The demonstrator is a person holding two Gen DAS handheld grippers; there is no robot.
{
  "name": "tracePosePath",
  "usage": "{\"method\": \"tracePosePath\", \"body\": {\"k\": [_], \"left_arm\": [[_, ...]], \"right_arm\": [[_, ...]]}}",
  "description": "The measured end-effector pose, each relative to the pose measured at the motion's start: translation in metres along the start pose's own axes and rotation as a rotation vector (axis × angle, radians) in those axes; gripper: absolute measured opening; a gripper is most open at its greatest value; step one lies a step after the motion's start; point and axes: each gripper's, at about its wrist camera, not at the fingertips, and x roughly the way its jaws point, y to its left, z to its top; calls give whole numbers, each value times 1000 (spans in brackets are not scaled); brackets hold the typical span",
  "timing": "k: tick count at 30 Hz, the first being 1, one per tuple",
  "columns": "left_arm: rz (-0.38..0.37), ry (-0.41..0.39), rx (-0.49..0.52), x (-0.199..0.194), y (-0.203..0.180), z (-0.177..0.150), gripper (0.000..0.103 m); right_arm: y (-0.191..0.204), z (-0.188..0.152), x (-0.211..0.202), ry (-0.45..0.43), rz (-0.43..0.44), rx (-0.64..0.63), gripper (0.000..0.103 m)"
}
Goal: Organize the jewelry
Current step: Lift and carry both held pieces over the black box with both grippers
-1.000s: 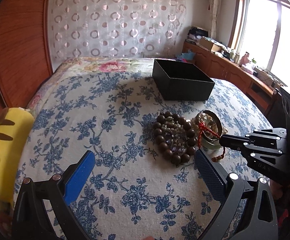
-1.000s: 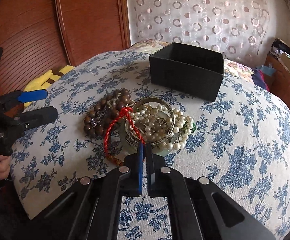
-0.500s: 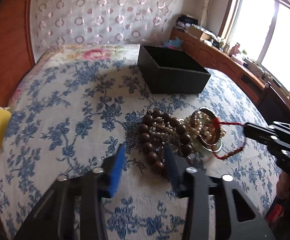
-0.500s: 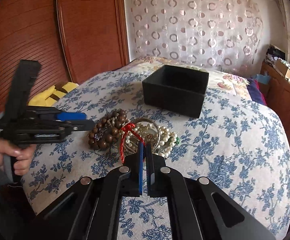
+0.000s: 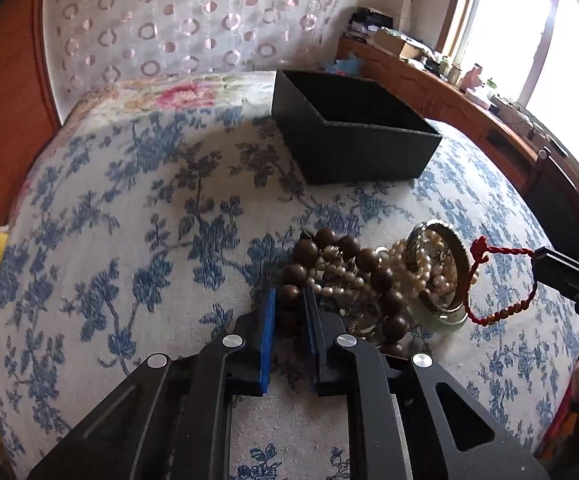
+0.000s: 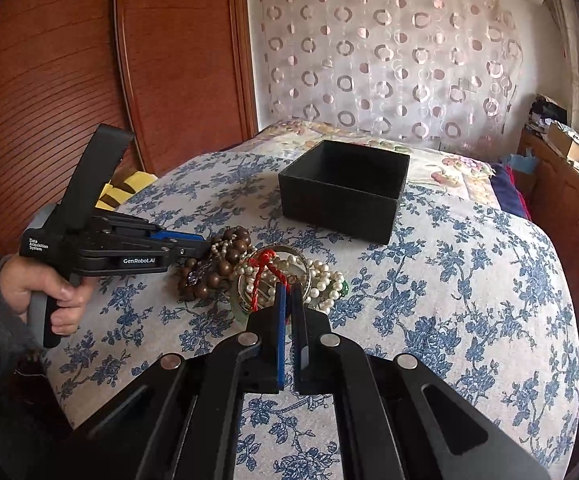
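Room: bedroom, circle-patterned curtain (image 6: 389, 60), wooden wardrobe (image 6: 89, 60)
Surface: bed (image 5: 129, 200), blue-floral cover
Box (image 5: 349, 136): black, open, beyond jewelry pile (image 5: 385, 280)
Left gripper (image 5: 289, 304): clamped on brown bead bracelet (image 5: 309, 256)
Right gripper (image 6: 288, 292): nearly closed, pinching red cord (image 6: 263, 268)

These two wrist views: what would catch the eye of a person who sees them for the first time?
First, the tangled heap of dark brown wooden beads and cream pearl strands on the blue-flowered white bedspread. The left claw grips the wooden beads, and the right claw pulls a red braided cord bracelet out sideways. Behind stands an open black square box.
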Motion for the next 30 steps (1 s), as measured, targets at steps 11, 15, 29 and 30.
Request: {"method": "tracePosePath", "body": {"k": [11,15,29,30], "left_arm": [[-38,-141,28,-52,-22,26,12],[-42,-183,43,-67,-29,38,12],[-56,-258,79,-91,-32,73,12],[-56,-260,82,-91,-33,75,12]], "right_arm": [[-3,11,-8,-36,-3,-11,3],[-3,18,-9,-46,-5,-17,3],[-19,51,3,-70,-8,-42,3],[-23,55,5,-75,-7,-38,3]]}}
